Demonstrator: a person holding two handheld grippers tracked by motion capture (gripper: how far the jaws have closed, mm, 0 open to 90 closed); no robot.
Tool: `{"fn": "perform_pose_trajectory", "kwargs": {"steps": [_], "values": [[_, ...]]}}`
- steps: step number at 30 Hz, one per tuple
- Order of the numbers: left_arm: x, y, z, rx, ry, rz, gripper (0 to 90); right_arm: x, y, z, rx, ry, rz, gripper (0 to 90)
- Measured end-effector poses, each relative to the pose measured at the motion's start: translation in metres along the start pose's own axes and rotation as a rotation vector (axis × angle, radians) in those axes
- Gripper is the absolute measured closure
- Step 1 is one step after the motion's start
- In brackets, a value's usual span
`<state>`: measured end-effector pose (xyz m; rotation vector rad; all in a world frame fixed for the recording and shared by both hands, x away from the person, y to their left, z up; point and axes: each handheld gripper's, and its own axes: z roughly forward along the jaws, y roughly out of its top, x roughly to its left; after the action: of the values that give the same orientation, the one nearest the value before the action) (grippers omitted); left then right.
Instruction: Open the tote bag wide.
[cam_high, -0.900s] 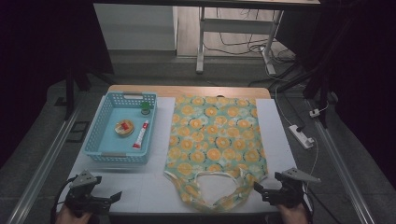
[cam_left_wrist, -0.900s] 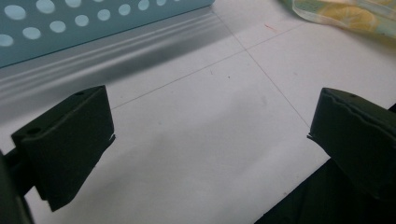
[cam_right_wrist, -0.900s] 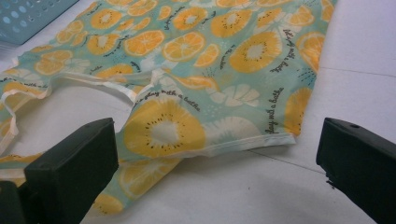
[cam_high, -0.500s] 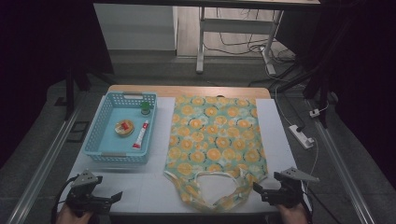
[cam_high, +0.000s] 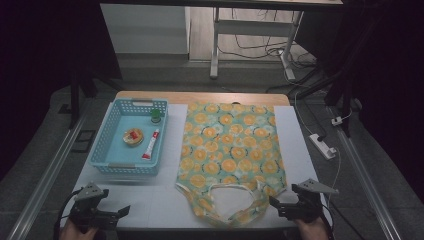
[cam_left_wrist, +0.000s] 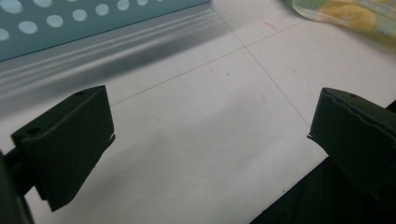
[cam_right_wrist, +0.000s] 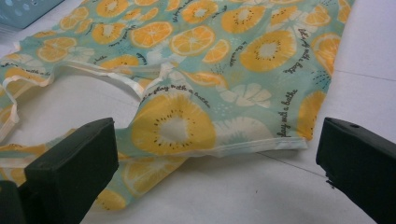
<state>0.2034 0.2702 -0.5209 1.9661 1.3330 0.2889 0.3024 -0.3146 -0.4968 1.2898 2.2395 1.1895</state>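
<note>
Right now the orange-print bag (cam_high: 232, 150) lies flat on the white surface (cam_high: 165, 205), long way pointing away, its handles just ahead of the right tongs (cam_high: 277, 206), which are nearer than the left tongs (cam_high: 120, 212); both gape wide, holding nothing.

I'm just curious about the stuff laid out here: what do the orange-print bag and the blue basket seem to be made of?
The bag looks like thin woven fabric, matte: it lies limp and flat, with stitched hems and soft handle loops. The basket looks like moulded plastic, slightly glossy: stiff light-blue walls pierced with regular rows of holes.
</note>
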Motion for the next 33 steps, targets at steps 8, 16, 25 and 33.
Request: {"fn": "perform_pose_trajectory", "kwargs": {"steps": [8, 16, 25, 33], "values": [[0.000, 0.000, 0.000, 0.002, -0.005, 0.003, 0.0, 0.003, 0.001, 0.000, 0.001, 0.032, -0.007, 0.0], [0.000, 0.000, 0.000, 0.002, -0.011, 0.006, 0.0, 0.013, 0.007, 0.001, 0.020, 0.055, -0.063, 0.0], [0.001, 0.000, 0.000, 0.006, -0.016, 0.005, 0.0, 0.027, 0.018, 0.000, 0.024, 0.093, -0.121, 0.0], [-0.001, 0.000, 0.001, 0.016, -0.010, 0.017, 0.0, 0.041, 0.026, 0.006, 0.068, 0.142, -0.156, 0.0]]}}
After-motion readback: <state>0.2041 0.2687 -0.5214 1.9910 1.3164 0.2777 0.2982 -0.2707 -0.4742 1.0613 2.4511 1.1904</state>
